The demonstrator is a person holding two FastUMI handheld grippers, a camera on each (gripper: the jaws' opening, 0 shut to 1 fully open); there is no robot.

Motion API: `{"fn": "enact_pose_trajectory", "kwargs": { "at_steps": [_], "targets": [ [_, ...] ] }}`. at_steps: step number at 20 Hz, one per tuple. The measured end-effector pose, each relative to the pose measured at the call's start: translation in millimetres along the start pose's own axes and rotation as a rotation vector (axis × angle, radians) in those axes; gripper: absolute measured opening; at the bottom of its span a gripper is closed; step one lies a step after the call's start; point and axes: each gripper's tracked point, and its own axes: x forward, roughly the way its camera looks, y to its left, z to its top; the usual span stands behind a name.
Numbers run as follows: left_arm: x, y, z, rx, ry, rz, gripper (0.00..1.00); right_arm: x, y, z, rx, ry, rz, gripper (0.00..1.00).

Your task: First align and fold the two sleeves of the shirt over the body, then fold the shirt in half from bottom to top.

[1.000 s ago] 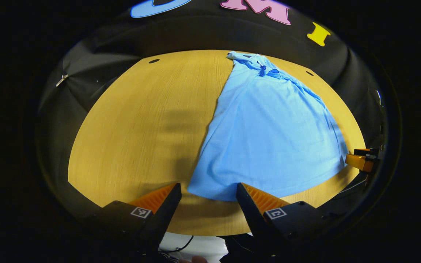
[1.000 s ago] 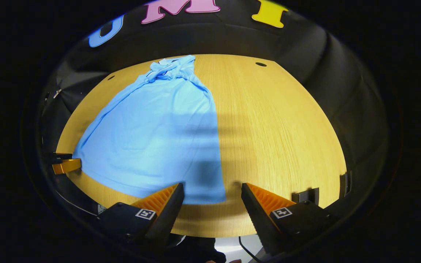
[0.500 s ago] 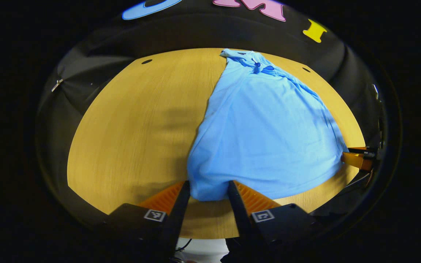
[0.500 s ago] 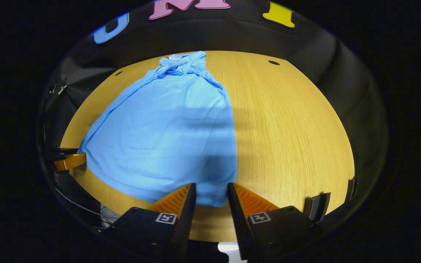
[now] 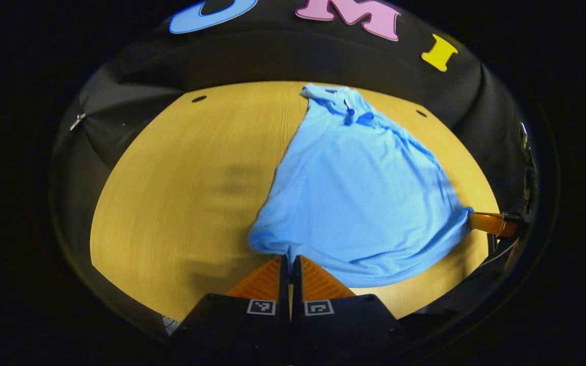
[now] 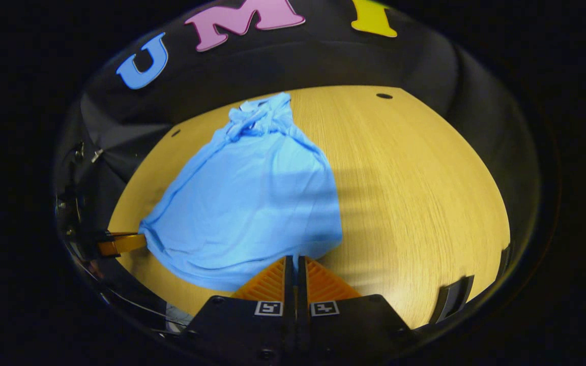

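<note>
your left gripper (image 5: 290,258) pinched the shirt (image 5: 359,188) hem's left corner. your right gripper (image 6: 295,258) clamped its right corner, on the table (image 5: 181,193).

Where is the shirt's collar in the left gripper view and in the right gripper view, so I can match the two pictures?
Left gripper view: the collar sits at the top, just right of centre, at the far end of the shirt.
Right gripper view: the collar sits at the top, left of centre, bunched.
Shared landmark: the wooden table, with the collar near its far edge in both views.
</note>
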Motion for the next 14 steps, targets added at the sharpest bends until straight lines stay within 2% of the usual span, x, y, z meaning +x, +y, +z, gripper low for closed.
{"fn": "enact_pose_trajectory", "kwargs": {
  "at_steps": [5,6,7,9,12,13,14],
  "targets": [
    [11.4,-18.2,137.9,-0.052,-0.202,-0.036,0.06,25.4,-1.9,119.4,0.050,-0.187,0.013,0.05],
    [17.2,-20.4,164.3,-0.060,-0.236,-0.043,0.02,35.4,-5.0,142.2,0.053,-0.215,0.010,0.05],
    [23.8,-22.4,190.6,-0.065,-0.268,-0.041,0.06,44.7,-6.6,162.8,0.059,-0.243,0.010,0.05],
    [38.6,-21.2,239.3,-0.066,-0.331,-0.026,0.06,64.2,-10.2,204.4,0.068,-0.298,0.008,0.05],
    [73.4,-13.3,294.1,-0.089,-0.392,0.004,0.06,102.8,-17.8,253.3,0.064,-0.358,-0.006,0.05],
    [88.1,-11.5,308.8,-0.096,-0.407,0.011,0.11,118.5,-18.7,267.9,0.066,-0.374,-0.005,0.05],
    [102.3,-9.1,321.4,-0.098,-0.420,0.020,0.06,133.5,-21.7,280.9,0.066,-0.384,-0.010,0.05]
  ]
}}
